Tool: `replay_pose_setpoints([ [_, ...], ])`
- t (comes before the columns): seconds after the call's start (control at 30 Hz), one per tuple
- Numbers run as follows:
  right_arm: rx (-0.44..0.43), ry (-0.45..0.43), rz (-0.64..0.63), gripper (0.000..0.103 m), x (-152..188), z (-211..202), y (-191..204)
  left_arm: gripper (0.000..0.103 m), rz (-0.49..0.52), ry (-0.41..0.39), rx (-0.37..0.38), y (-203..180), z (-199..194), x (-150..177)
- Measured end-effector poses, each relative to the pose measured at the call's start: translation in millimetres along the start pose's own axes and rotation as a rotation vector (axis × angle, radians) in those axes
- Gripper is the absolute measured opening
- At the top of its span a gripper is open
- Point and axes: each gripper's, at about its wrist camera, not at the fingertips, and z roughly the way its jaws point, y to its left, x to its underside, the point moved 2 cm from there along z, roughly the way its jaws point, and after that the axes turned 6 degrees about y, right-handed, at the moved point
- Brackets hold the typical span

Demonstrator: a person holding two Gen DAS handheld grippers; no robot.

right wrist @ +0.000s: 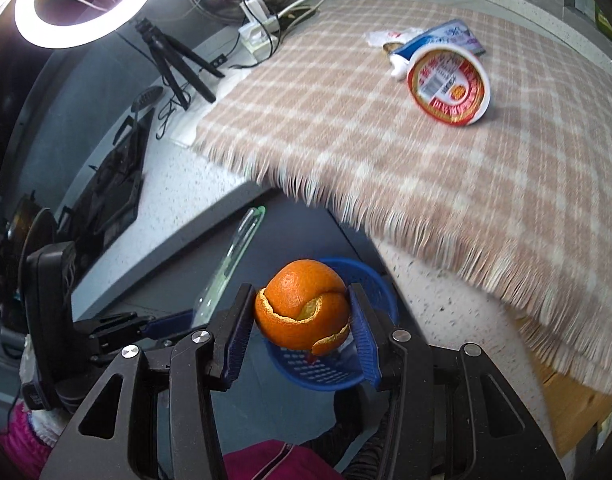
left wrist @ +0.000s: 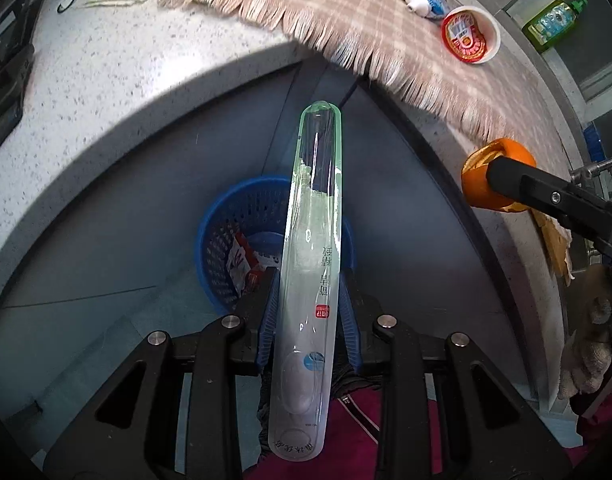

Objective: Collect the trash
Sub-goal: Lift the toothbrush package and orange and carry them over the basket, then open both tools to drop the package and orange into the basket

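blue perforated plastic basket (left wrist: 226, 240) sits down on the grey floor below the speckled stone counter (left wrist: 106, 80), and both grippers hang over it, which reads as the drop-off stage for two pieces of trash at once. the left gripper (left wrist: 308, 304) has its blue-padded fingers (left wrist: 268, 312) closed on the sides of a long clear plastic toothbrush case with a green-tinted tip (left wrist: 314, 240), held lengthwise so it points out ahead of the jaws and over the basket's opening; a red and white wrapper (left wrist: 242, 260) already lies inside. the right gripper (right wrist: 302, 316) pinches a curled orange peel shell (right wrist: 302, 308) between its pads, squeezing it whole so the loose flaps stay together, directly above the basket in its own view. left on the fringed beige checked cloth (right wrist: 386, 140) are a red and white paper cup on its side (right wrist: 450, 86), a blue and white squeezed tube (right wrist: 434, 44) just beside it, and some crumpled scraps, so i judge the collecting about half done. releasing the long case cleanly will likely need tilting its tip downward, or it may bridge the rim.
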Motion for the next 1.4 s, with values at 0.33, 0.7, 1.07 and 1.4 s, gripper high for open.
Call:
replay_pose_setpoints([
  [0.33,0.034,0.076,-0.034,0.045,20.4,39.6,9.5,0.029,-0.053,0.124,0.007,21.8,48.5,15.3],
  [0.7,0.069,0.171,-0.029,0.045,31.2,85.9,2.0,0.029,-0.088,0.191,-0.02,31.1,84.2,6.5],
  [1.07,0.097,0.21,0.0,0.046,23.1,111.5,-8.3,0.029,-0.079,0.204,-0.053,27.2,92.3,-5.6],
  [1.4,0.1,0.215,-0.003,0.048,21.5,109.3,-6.4,0.052,-0.079,0.187,-0.079,30.4,90.1,-14.5],
])
